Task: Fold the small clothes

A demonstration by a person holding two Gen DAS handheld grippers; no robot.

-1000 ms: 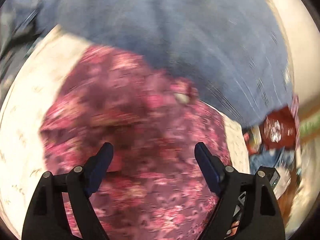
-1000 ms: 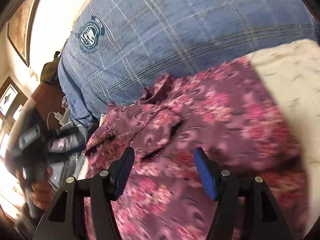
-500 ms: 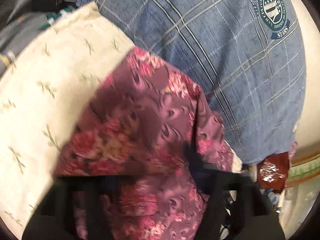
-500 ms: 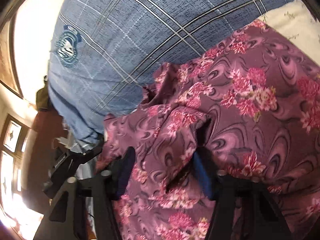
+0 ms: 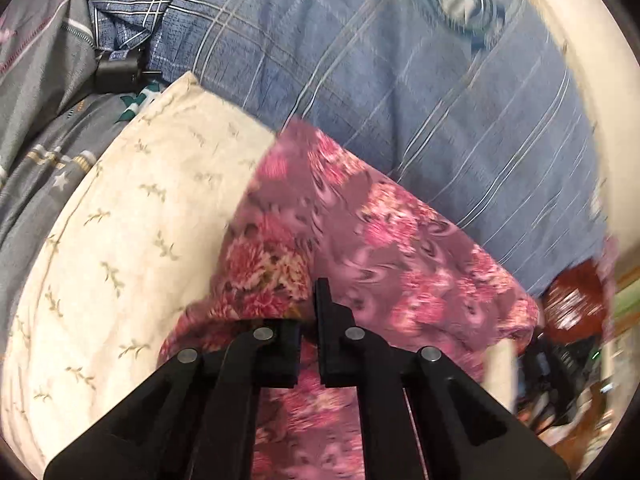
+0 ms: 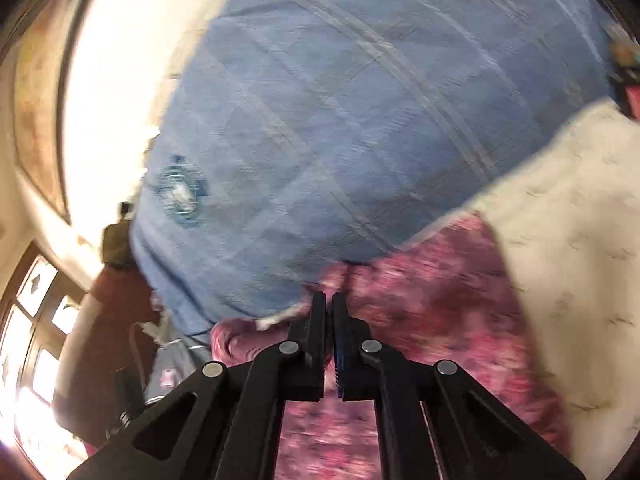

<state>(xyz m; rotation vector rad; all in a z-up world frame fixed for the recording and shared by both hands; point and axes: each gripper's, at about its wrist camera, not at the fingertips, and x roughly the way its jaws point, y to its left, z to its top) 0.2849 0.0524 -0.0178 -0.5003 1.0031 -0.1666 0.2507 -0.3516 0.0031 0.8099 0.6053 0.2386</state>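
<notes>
A small purple garment with pink flowers (image 5: 384,236) lies on a cream bedsheet with a sprig print (image 5: 120,232). My left gripper (image 5: 310,304) is shut on a fold of the garment near its left edge. In the right wrist view the same garment (image 6: 440,304) is blurred by motion. My right gripper (image 6: 328,304) is shut on the garment's edge, close to the blue pillow. The cloth between the jaws of both grippers is mostly hidden.
A large blue plaid pillow (image 5: 400,80) with a round crest lies just behind the garment; it also shows in the right wrist view (image 6: 340,120). Grey star-print bedding (image 5: 40,100) lies at the left. A dark red packet (image 5: 572,300) and clutter sit at the right.
Both grippers were open over the garment a second ago. They came down onto the cloth and closed on it. The right view is now swinging.
</notes>
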